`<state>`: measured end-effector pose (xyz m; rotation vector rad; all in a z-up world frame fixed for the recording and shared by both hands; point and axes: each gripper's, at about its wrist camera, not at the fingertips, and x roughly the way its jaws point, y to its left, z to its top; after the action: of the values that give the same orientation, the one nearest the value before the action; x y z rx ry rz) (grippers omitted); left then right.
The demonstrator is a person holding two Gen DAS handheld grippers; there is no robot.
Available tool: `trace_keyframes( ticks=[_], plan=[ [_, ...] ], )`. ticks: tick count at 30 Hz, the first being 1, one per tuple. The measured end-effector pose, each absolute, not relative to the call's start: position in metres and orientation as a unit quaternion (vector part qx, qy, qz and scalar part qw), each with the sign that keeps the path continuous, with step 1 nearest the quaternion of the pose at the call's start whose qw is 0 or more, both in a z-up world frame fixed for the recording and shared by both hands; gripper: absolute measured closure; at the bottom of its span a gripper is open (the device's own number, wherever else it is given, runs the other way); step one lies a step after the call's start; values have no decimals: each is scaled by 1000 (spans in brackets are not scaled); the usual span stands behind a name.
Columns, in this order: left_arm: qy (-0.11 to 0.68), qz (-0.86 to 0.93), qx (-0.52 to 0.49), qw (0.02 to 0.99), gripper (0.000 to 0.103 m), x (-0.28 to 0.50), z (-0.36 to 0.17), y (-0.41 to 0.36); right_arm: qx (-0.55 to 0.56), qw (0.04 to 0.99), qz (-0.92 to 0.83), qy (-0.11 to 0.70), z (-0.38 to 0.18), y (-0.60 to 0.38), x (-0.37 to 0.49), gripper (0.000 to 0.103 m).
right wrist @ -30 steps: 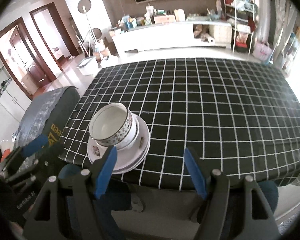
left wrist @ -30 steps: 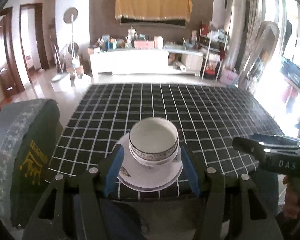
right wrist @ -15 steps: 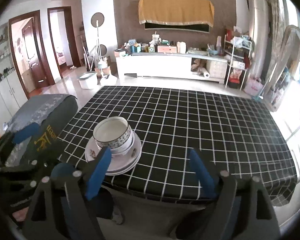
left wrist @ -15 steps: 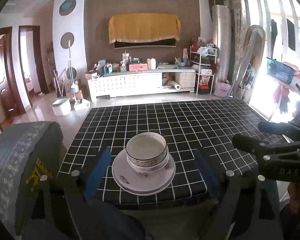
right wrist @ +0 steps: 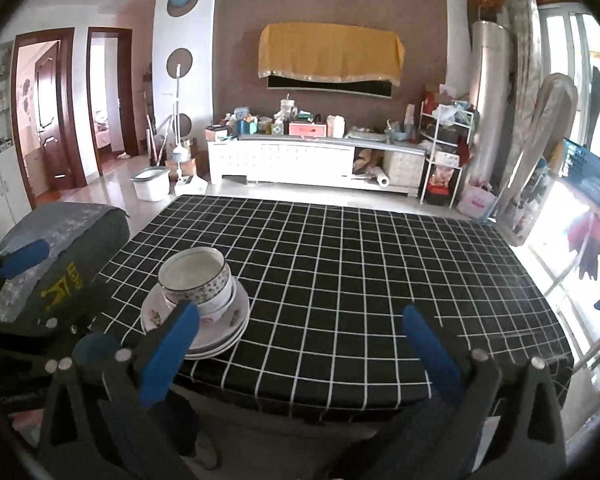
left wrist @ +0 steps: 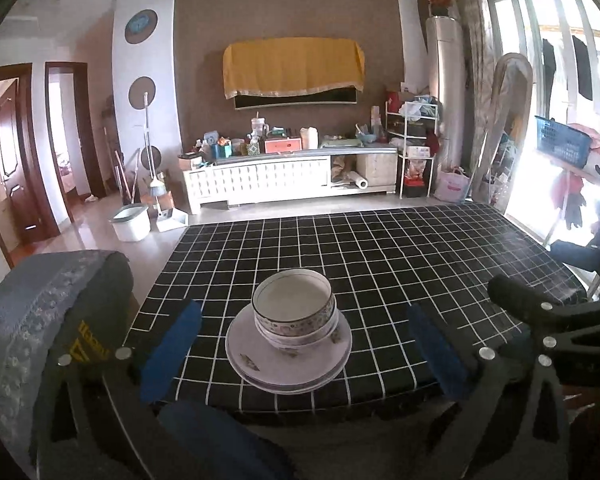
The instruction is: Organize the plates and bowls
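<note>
Patterned bowls (left wrist: pixel 294 310) sit nested on stacked white plates (left wrist: pixel 256 360) near the front edge of the black checked table (left wrist: pixel 380 264). My left gripper (left wrist: pixel 300 344) is open and empty, held back off the table edge, its blue pads wide on either side of the stack. In the right wrist view the same bowls (right wrist: pixel 196 278) and plates (right wrist: pixel 236 320) sit at the left. My right gripper (right wrist: pixel 296 344) is open and empty, to the right of the stack and off the table edge.
A chair with a grey patterned cover (left wrist: pixel 40 320) stands at the table's left. A white TV cabinet (left wrist: pixel 284 176) with clutter lines the far wall. A bucket (left wrist: pixel 130 222) stands on the floor. Bright windows are at the right.
Both grippers have pulled back and up from the stack, and the views have tilted up. The bowls and plates have stayed put. Both grippers have stayed open.
</note>
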<state>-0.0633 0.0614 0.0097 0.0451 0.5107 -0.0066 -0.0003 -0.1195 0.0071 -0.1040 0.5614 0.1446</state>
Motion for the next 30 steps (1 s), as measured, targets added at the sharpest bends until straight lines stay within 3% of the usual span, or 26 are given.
trace_keyframes(
  ticks=[30],
  plan=[
    [263,-6,25,964,0,-65,3,61,-49,954,72,288,0,-122,-3,0]
  ],
)
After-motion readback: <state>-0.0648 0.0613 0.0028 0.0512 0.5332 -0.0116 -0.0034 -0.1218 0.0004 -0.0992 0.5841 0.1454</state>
